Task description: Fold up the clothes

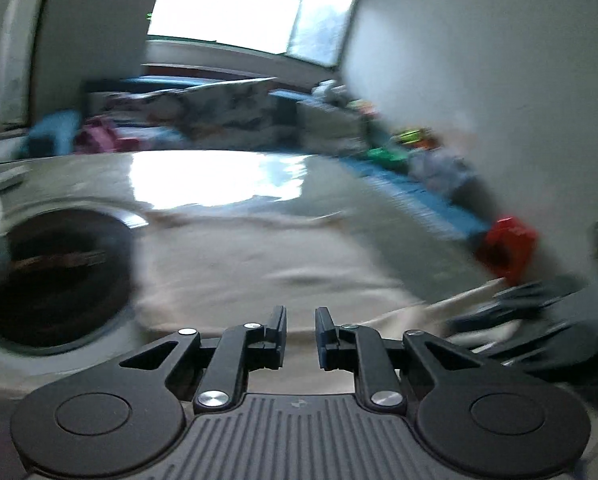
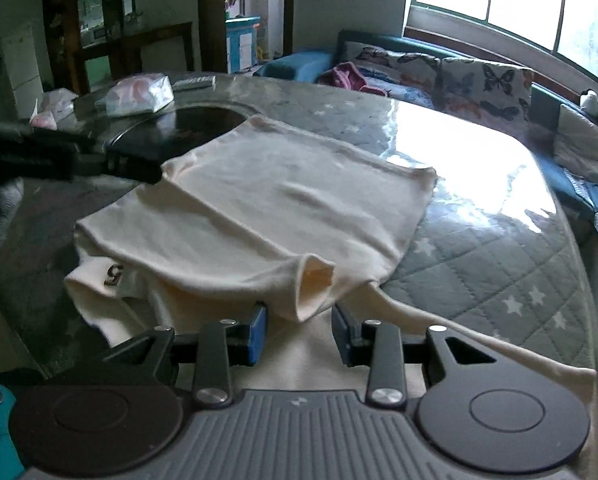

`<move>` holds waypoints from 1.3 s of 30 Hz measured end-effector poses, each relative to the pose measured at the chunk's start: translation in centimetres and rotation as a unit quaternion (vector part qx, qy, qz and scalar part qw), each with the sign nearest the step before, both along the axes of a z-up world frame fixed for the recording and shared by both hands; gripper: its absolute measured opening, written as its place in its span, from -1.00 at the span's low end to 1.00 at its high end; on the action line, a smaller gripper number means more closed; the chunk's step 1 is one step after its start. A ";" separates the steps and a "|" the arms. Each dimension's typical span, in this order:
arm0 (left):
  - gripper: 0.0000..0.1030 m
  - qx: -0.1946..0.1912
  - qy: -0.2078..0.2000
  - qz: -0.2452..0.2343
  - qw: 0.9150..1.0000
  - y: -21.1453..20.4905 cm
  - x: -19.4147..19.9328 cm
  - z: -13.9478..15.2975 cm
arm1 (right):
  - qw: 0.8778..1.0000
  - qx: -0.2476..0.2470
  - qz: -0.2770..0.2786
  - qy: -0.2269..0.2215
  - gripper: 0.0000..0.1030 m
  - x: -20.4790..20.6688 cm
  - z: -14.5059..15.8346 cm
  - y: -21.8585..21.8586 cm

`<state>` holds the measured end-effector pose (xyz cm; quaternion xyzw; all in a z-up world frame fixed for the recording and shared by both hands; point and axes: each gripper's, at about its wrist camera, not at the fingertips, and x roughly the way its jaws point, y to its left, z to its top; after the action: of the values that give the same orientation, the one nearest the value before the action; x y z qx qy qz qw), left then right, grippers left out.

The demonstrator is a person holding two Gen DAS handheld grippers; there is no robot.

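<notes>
Cloth fills the scene: a cream knit shirt (image 2: 283,208), soft and rumpled, lies partly folded on the glossy glass-topped counter (image 2: 479,168) over a quilted star-patterned cover. The right tool (image 2: 299,330) is clenched on a rolled sleeve fold at the near edge. The left tool (image 1: 301,332) stands slightly parted, nothing between its pads, just above the shirt's edge.

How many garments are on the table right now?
1: a cream T-shirt spread on the glass-topped table, near edge at the right gripper. More may lie out of view.
</notes>
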<state>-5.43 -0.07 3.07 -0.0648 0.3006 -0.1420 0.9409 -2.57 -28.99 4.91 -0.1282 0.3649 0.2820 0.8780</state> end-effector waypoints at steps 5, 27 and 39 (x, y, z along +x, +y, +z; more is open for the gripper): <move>-0.65 0.044 0.012 0.046 0.998 2.1 0.4 -1.4 | 1.000 0.025 -0.014 -0.009 -0.32 0.6 1.4 -0.5; -0.38 0.062 0.033 0.039 0.997 3.1 3.3 -3.4 | 1.000 -0.002 -0.024 0.015 -0.77 4.1 -2.0 1.9; -0.89 0.032 0.029 0.092 0.995 5.2 2.6 -4.0 | 0.999 0.018 -0.031 -0.007 -0.82 4.5 -1.1 2.3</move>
<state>-2.84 5.10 -0.94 -0.0658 0.3246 -0.0427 0.9426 1.90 -26.66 3.78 -0.1036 0.3571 0.2603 0.8910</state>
